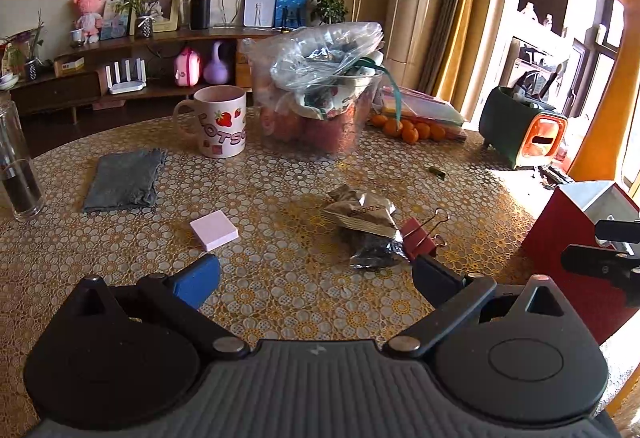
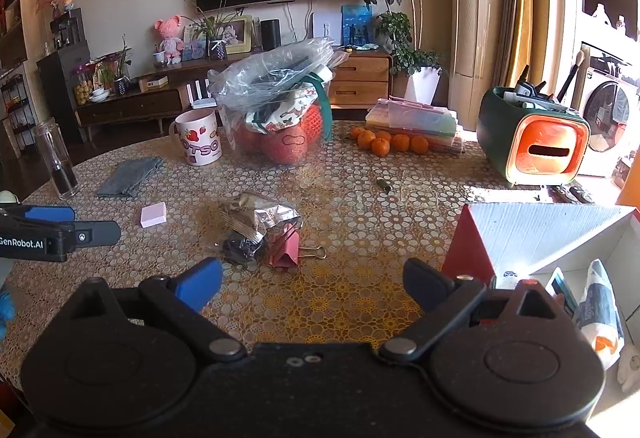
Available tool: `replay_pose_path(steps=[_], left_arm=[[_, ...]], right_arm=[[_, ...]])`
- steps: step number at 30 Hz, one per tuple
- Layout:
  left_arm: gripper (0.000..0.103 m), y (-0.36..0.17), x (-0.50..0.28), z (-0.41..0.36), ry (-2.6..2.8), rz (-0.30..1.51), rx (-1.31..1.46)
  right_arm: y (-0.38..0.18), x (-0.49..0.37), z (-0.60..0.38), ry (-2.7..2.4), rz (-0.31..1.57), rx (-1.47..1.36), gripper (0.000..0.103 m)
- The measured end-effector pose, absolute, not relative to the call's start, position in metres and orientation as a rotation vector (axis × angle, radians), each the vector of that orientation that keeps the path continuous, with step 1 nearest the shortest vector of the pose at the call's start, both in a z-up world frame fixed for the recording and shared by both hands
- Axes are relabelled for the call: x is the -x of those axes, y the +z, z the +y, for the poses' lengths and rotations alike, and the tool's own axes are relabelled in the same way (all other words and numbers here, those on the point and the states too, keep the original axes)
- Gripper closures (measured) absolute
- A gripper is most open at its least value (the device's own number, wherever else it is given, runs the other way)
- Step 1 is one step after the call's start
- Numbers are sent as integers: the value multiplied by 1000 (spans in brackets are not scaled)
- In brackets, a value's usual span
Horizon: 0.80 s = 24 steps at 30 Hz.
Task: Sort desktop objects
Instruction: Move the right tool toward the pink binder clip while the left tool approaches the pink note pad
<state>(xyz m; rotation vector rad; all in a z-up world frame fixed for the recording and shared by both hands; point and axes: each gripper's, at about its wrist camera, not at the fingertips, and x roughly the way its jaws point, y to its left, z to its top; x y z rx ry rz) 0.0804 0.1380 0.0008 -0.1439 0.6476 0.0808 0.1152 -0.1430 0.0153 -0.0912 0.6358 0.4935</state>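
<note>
Left tool (image 1: 316,280) fingers spread apart, empty, above the desk (image 1: 280,178). Right tool (image 2: 312,284) likewise apart, holding nothing. Red binder clip (image 1: 420,236) at 1 o'clock of left tool, touching the crumpled snack wrapper (image 1: 360,216). Pink eraser block (image 1: 214,230) at 11 o'clock. Red box (image 2: 532,238) at 2 o'clock of right tool, open, items inside. Mug (image 1: 220,120), grey cloth (image 1: 124,180) further out.
</note>
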Motion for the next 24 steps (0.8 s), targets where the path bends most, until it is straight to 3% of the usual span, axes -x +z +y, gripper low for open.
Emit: replay_pose_path(steps=[7,24], left_arm=[[0,-18,-99,159,156,669,131],[0,-63,-159,189,315,742,92]], right_arm=[[0,-139,-120,497,654,112,7],[-59,-198,-72,498,711,185,26]])
